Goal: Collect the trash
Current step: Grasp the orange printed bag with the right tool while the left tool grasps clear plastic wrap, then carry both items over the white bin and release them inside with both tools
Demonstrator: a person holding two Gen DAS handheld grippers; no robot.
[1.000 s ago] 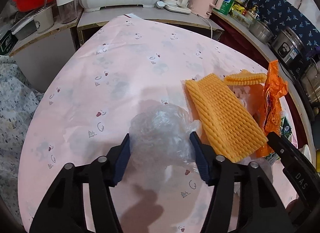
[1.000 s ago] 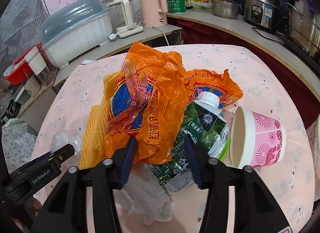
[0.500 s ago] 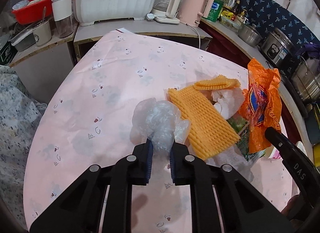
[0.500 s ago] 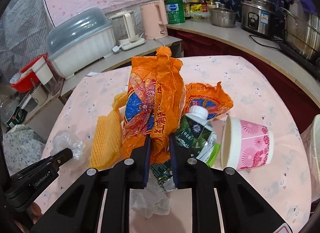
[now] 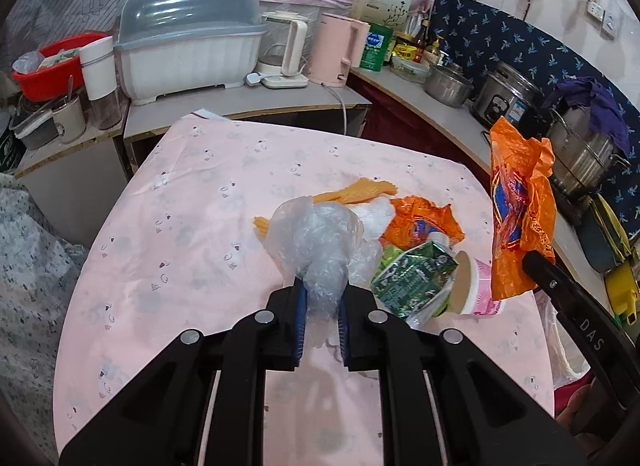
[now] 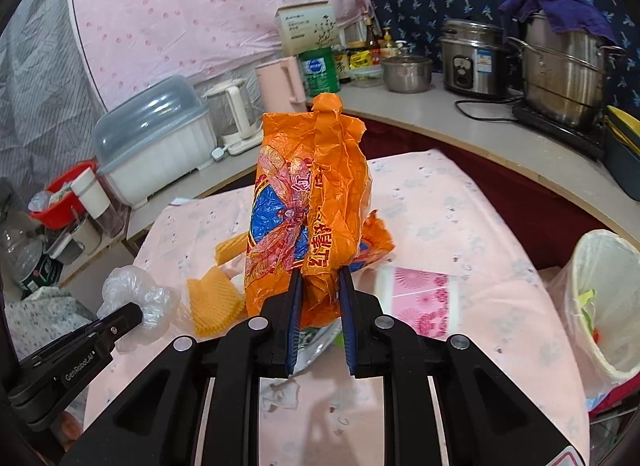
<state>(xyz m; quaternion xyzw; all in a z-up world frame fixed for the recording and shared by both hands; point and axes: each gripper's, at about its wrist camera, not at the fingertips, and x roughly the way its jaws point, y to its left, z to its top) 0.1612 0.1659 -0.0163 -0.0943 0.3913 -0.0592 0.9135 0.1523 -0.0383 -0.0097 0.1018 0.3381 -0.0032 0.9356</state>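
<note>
Left gripper (image 5: 321, 320) pinches a clear bag (image 5: 320, 242), right gripper (image 6: 320, 320) clamps an orange bag (image 6: 310, 201), trash bin (image 6: 600, 302) past the table's (image 5: 180, 225) right edge.

Pink dotted wall cloth (image 6: 180, 17); curved grey counter (image 6: 460, 121); navy patterned backsplash (image 5: 500, 37).

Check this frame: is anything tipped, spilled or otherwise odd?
The pink cup lies on its side on the table, against a crumpled green carton. Nothing looks spilled.
</note>
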